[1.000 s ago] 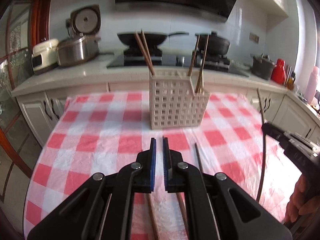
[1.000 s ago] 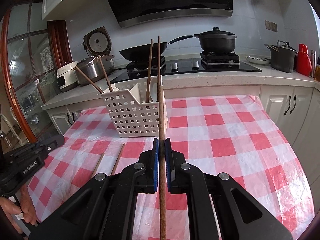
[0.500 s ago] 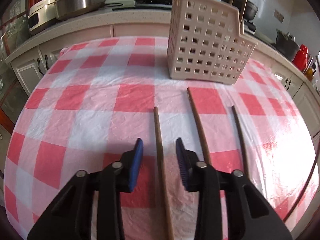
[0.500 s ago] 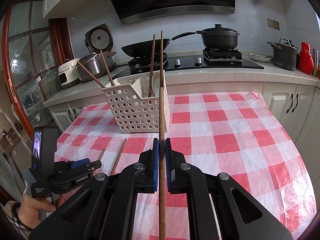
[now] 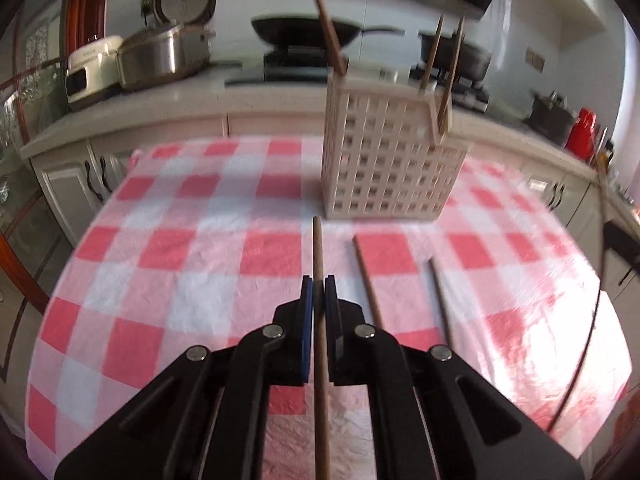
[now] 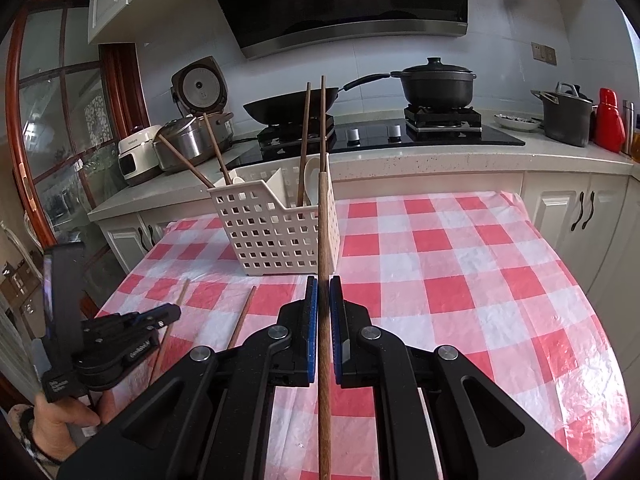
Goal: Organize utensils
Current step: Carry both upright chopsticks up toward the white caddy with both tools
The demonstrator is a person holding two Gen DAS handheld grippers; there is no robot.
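My left gripper is shut on a brown chopstick that points at the white lattice basket. Whether this stick is off the cloth I cannot tell. Right of it, two more chopsticks lie on the checked tablecloth. My right gripper is shut on another chopstick, held above the table and aimed at the basket. Several chopsticks and white spoons stand in the basket. In the right wrist view the left gripper sits low at the left.
Behind the table runs a counter with a stove, a wok, black pots and rice cookers. White cabinets line the right side. A person's hand grips the left tool.
The left gripper opened, came down over the leftmost chopstick on the cloth and closed on it. The right gripper kept its chopstick and stayed put.
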